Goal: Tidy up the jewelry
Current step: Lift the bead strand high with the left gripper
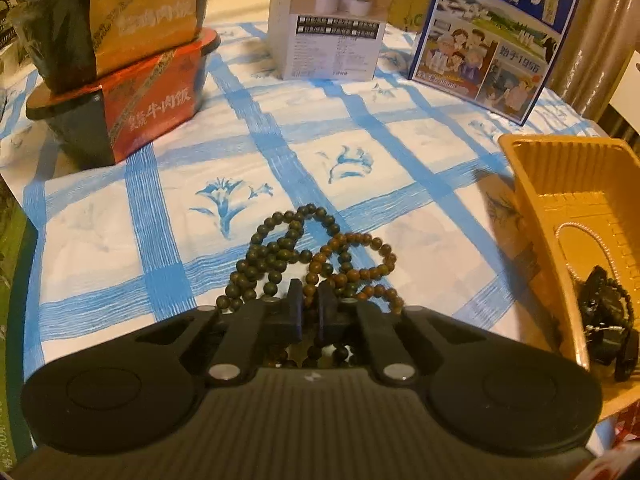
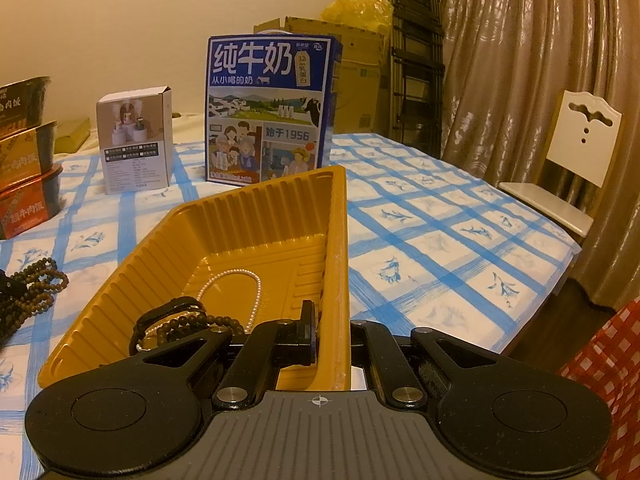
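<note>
Table: white cloth with blue grid and flower print, fills both views.
Milk carton: blue, upright, at 12 o'clock in right wrist view, behind the tray; at 1 o'clock in left wrist view.
Food tubs: stacked, red one at the bottom, 10 o'clock in left wrist view.
White box: small, upright, 10 o'clock in right wrist view, left of milk carton, apart from it.
Chair: white, 3 o'clock in right wrist view, at table edge.
Yellow tray: ribbed plastic, tilted, far end lifted off the cloth; 3 o'clock in left wrist view.
Right gripper: closed on tray's right rim; 1 finger inside the wall, the other hidden outside it.
Left gripper: low at 6 o'clock, jaws nearly together, pinching brown beads in the narrow gap.
Dark green bead strand: looped on cloth, center of left wrist view, just ahead of fingers, tangled with brown strand.
Brown bead strand: beside green one at its 3 o'clock, overlapping it, part runs between the fingers.
Pearl strand: loop on tray floor, center.
Dark bracelets: heap in tray at 7 o'clock of the pearls, touching them; count unclear.
</note>
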A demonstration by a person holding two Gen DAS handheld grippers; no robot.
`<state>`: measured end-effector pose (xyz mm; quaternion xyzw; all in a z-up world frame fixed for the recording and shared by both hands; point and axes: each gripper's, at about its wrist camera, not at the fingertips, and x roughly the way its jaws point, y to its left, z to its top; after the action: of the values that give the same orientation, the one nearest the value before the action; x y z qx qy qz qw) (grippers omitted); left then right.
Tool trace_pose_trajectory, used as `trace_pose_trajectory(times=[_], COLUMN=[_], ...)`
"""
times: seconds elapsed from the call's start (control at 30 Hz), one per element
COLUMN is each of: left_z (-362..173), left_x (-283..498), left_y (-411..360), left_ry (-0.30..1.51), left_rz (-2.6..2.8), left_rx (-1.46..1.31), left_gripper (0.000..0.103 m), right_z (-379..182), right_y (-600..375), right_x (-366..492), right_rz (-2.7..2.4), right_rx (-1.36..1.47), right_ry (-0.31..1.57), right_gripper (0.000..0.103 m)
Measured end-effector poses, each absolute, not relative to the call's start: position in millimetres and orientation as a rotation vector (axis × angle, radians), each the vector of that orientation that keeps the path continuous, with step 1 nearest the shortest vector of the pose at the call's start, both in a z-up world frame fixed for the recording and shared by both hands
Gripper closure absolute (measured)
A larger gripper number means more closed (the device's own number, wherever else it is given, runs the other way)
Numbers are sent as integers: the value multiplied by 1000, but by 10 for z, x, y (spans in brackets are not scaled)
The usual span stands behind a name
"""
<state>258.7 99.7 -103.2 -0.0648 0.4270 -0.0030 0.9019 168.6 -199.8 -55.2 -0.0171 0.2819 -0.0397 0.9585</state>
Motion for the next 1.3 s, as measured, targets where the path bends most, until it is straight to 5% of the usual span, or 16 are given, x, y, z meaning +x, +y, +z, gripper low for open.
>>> trace_pose_trajectory(times=[0.7, 1.3], left_z=[865, 1494], left_x=[1851, 1508], left_y=[1063, 1006], left_ry=[509, 339], left_rz=[-123, -159], left_rx=[-96, -86], left_gripper=[97, 97], right_z=[-538, -529], right_y=[-1979, -1972], right_x=[1739, 1737], right_rz=[-73, -69], right_rx=[-32, -32], right_ry=[569, 564], right_gripper=[98, 98])
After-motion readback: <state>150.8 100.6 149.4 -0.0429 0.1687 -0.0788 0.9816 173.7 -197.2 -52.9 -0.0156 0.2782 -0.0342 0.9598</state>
